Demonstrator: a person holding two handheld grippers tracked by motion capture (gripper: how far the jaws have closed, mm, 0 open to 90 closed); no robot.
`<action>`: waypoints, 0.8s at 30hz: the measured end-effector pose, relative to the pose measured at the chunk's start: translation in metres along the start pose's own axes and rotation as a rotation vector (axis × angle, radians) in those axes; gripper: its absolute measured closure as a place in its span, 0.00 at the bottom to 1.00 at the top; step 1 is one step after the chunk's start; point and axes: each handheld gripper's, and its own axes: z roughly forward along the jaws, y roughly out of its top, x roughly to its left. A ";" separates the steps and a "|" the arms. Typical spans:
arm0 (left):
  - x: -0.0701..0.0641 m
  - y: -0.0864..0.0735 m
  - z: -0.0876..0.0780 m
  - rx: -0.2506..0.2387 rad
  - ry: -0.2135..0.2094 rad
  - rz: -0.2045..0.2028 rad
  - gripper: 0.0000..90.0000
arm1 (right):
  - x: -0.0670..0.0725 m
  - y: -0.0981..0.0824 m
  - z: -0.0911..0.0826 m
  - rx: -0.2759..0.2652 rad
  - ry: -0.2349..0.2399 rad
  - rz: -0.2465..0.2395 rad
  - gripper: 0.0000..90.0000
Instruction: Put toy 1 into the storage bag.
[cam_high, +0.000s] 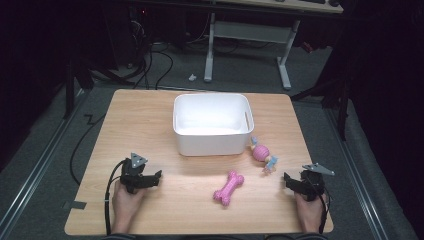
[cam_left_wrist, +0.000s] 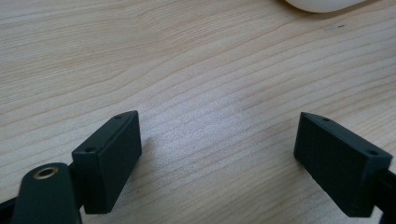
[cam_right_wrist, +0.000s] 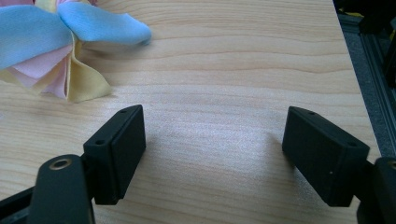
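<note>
Bone (cam_high: 229, 187), knobbly pink rubber

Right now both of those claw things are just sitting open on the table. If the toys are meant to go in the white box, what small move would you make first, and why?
Probably ease the right gripper forward and inward toward the pink ball toy, whose cloth tails lie just ahead of its open jaws. The pink bone lies between the two grippers; the white bin looks empty.
</note>
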 end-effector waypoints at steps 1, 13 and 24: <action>0.000 0.000 0.000 0.000 0.000 0.000 0.17 | 0.000 0.000 0.000 0.000 0.000 0.000 0.24; 0.001 0.000 0.000 0.001 -0.006 0.003 0.16 | 0.001 0.000 0.000 -0.001 0.008 -0.009 0.25; 0.000 0.004 -0.002 0.033 -0.017 0.011 0.19 | 0.002 0.000 0.000 -0.003 0.007 -0.008 0.25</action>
